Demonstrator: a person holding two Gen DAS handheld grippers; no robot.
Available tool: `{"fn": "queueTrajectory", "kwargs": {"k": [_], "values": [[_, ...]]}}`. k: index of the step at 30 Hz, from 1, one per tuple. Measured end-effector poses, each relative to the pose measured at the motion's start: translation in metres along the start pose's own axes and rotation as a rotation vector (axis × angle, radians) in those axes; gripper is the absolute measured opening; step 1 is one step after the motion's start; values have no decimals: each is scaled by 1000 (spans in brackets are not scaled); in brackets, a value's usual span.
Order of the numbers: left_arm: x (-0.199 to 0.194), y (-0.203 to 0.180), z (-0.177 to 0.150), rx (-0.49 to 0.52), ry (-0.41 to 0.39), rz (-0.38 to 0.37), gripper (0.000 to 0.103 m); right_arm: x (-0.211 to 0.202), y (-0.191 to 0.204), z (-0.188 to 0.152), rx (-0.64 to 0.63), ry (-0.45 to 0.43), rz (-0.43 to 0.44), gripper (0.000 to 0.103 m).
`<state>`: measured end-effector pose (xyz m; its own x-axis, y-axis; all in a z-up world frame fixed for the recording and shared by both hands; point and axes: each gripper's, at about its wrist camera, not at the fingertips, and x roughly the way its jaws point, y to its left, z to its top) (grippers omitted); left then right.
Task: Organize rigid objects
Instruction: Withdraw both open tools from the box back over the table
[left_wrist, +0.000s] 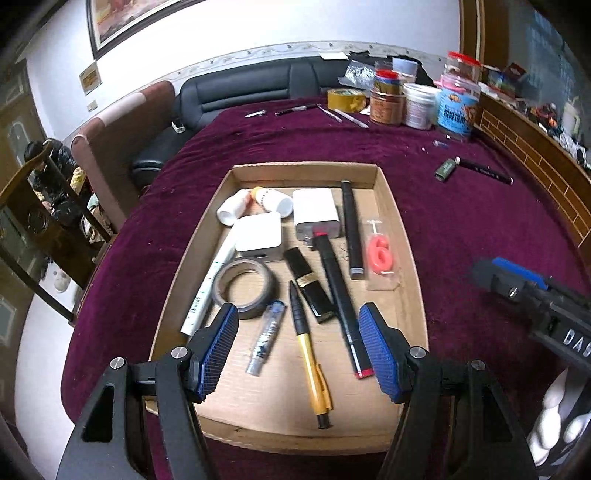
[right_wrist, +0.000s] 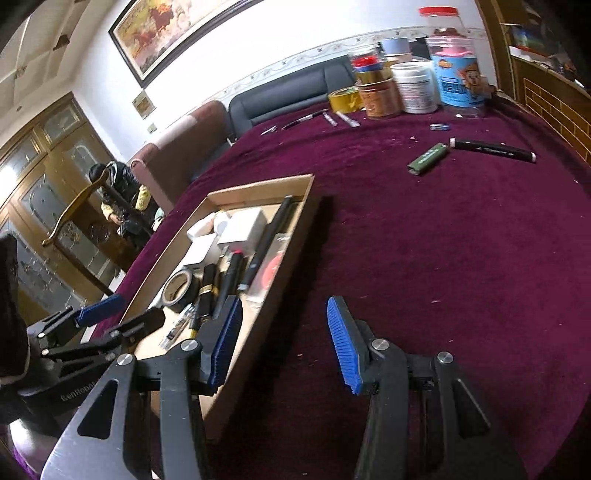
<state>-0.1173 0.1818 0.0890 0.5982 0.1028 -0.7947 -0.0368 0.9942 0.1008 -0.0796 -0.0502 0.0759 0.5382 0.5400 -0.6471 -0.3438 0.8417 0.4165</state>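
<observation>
A shallow cardboard tray (left_wrist: 400, 236) on the maroon cloth holds a tape roll (left_wrist: 244, 288), a yellow pen (left_wrist: 310, 354), a black marker with a red end (left_wrist: 341, 302), white adapters (left_wrist: 316, 212), white bottles and a pink "6" candle (left_wrist: 379, 254). My left gripper (left_wrist: 299, 347) hovers open and empty over the tray's near end. My right gripper (right_wrist: 284, 343) is open and empty, just right of the tray (right_wrist: 291, 236) over bare cloth. A green lighter (right_wrist: 428, 158) and a black marker (right_wrist: 493, 149) lie on the cloth further back right.
Jars, tubs and a yellow tape roll (right_wrist: 345, 99) stand at the table's far edge, with pens and small tools (right_wrist: 306, 119) beside them. A black sofa (left_wrist: 240, 92) and a chair lie beyond the table. A wooden ledge (left_wrist: 532, 147) runs along the right.
</observation>
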Motion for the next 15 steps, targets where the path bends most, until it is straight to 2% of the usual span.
{"fn": "queueTrajectory", "kwargs": {"k": [15], "values": [[10, -41, 2, 68, 46, -1, 62, -8, -41, 3, 63, -15, -6, 46]]}}
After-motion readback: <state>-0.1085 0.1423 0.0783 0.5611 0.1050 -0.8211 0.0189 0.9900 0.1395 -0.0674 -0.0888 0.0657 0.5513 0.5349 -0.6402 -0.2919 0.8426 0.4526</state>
